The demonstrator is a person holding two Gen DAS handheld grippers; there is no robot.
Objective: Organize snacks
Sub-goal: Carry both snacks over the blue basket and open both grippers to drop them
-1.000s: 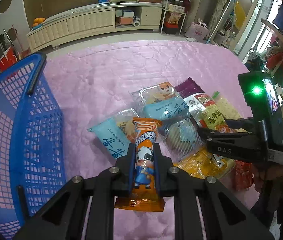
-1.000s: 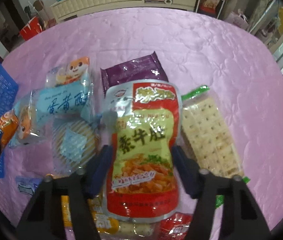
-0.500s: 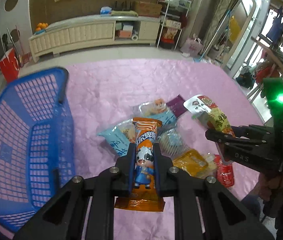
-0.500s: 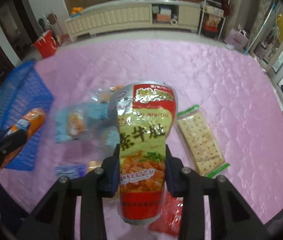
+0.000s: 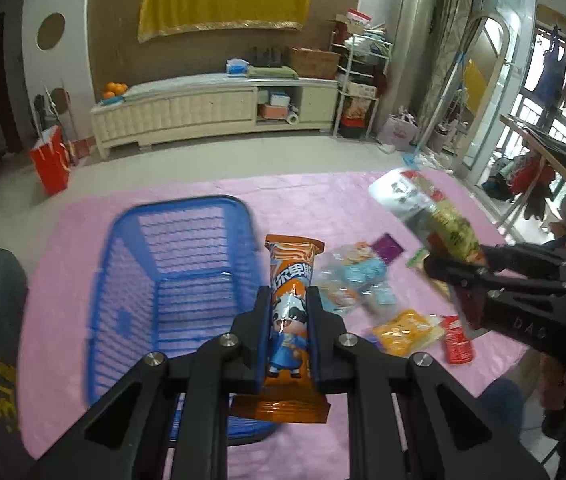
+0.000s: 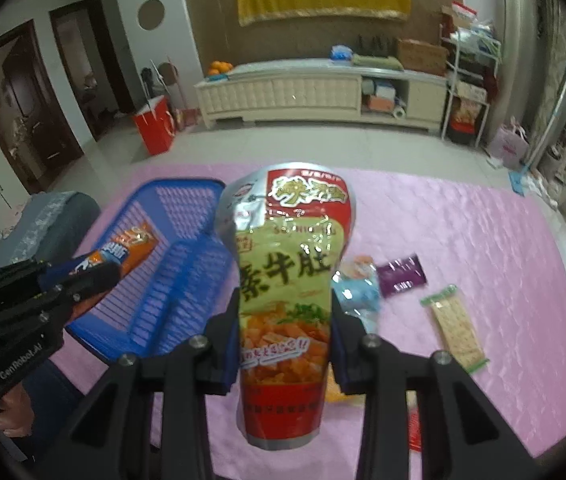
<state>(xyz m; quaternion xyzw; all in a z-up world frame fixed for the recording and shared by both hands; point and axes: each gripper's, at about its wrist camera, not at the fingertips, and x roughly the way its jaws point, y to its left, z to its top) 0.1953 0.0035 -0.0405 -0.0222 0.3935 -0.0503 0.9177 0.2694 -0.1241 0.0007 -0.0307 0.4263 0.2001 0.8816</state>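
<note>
My left gripper (image 5: pixel 287 300) is shut on an orange snack pack (image 5: pixel 293 264) with a cartoon cow, held upright above the right wall of the blue plastic basket (image 5: pixel 179 204). My right gripper (image 6: pixel 285 300) is shut on a red, green and yellow pouch (image 6: pixel 287 280), lifted well above the pink tablecloth (image 6: pixel 463 232). In the right wrist view the left gripper (image 6: pixel 95 272) and its orange pack (image 6: pixel 135 242) hang over the basket (image 6: pixel 179 182). In the left wrist view the right gripper (image 5: pixel 443 268) holds the blurred pouch (image 5: pixel 435 216) to the right of the basket.
Loose snacks lie on the cloth right of the basket: light blue packs (image 5: pixel 363 272), a purple packet (image 6: pixel 401 276), a cracker pack (image 6: pixel 457 330), a yellow pack (image 5: pixel 403 332) and a red packet (image 5: pixel 457 340). A grey padded seat (image 6: pixel 51 220) stands at the table's left edge.
Both grippers have risen with their packs. The right one closed on the pouch and lifted it off the pile. The left one carried the orange pack over toward the basket.
</note>
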